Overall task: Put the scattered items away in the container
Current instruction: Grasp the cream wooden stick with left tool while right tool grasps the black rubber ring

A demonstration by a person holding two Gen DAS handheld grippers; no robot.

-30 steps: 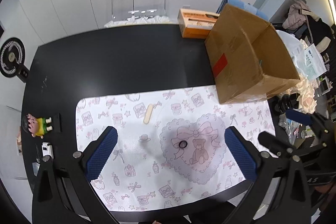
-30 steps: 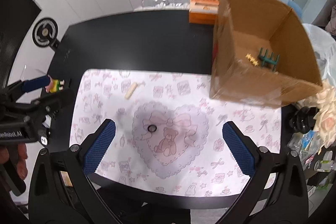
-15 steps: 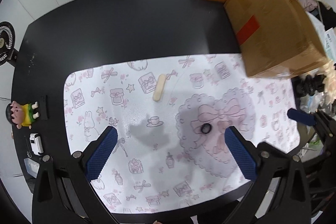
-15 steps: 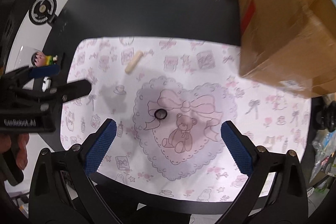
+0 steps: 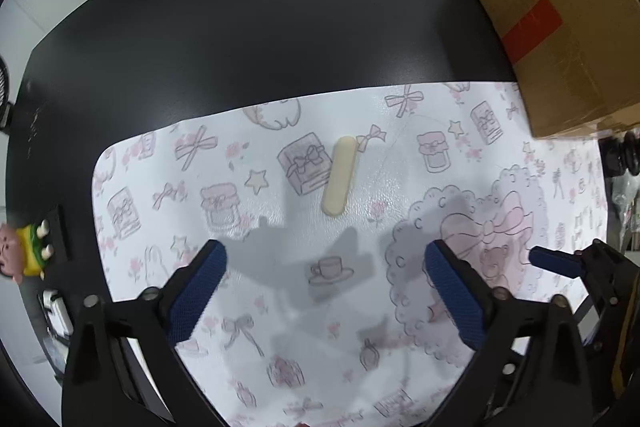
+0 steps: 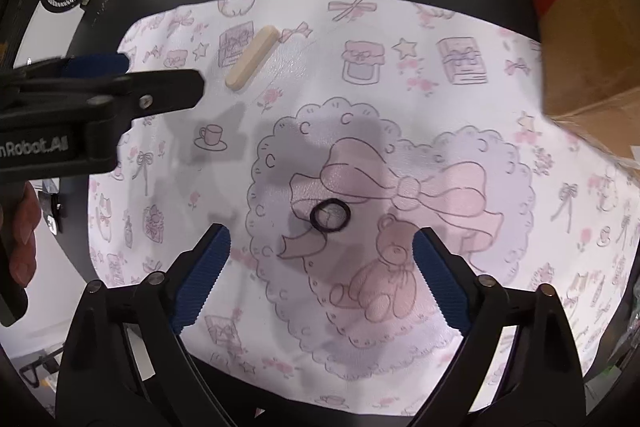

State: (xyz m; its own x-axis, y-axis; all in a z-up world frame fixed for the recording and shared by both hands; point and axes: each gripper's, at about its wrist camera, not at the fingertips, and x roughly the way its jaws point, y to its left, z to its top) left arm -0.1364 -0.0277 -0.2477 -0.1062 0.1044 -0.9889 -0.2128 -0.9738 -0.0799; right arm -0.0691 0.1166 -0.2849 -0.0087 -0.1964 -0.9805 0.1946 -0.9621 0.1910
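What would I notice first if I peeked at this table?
Probably the pink-and-white mat with its big teddy-bear heart, spread over the black table. A small black ring lies on the heart just ahead of the open right tongs, and a cream stick lies ahead of the open left tongs. A cardboard box stands at the far right.

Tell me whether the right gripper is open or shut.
Open. The right gripper has its two blue pads spread wide with nothing between them, above the black ring lying on the mat.

A white mat (image 5: 280, 291) printed with pink bows, gifts and a teddy heart covers the black table (image 5: 240, 27), carrying a cream stick (image 5: 339, 180), a black ring (image 6: 330, 215), beside a brown box (image 5: 560, 27) with red tape.
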